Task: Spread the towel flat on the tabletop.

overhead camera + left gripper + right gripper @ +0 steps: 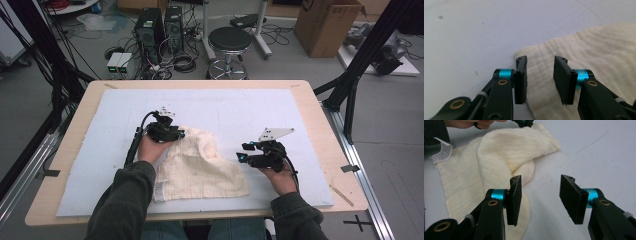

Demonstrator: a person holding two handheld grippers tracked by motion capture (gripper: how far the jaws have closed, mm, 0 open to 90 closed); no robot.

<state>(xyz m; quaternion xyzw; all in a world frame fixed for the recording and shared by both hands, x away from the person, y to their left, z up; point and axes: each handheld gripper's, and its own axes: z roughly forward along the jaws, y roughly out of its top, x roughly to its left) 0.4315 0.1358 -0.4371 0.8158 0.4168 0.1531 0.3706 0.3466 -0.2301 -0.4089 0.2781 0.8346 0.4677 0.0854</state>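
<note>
Lab floor behind the table is cluttered: two computer towers [160,27], a round black stool [229,41], a cardboard box [327,25], loose cables. We work at a wooden table [65,150] covered by a pale white mat [240,107].

Cream cloth [197,165] lies on the mat, near the middle and toward our side, partly bunched and folded over itself at its far end, flatter toward the near edge. A white care label [441,152] sticks out at one corner in the right gripper view.

Our left gripper [176,134] sits at the cloth's far left corner. In the left gripper view [540,80] its jaws stand apart with a moderate gap, the cloth's rounded edge under and between them, nothing clamped. We cannot tell if the pads touch the fabric.

Our right gripper [243,151] is just right of the cloth, over bare mat. In the right gripper view [541,200] its jaws are wide apart and hold nothing; the left jaw is over the cloth's folded edge, the right jaw over the mat. The other gripper [522,123] shows at the cloth's far end.
</note>
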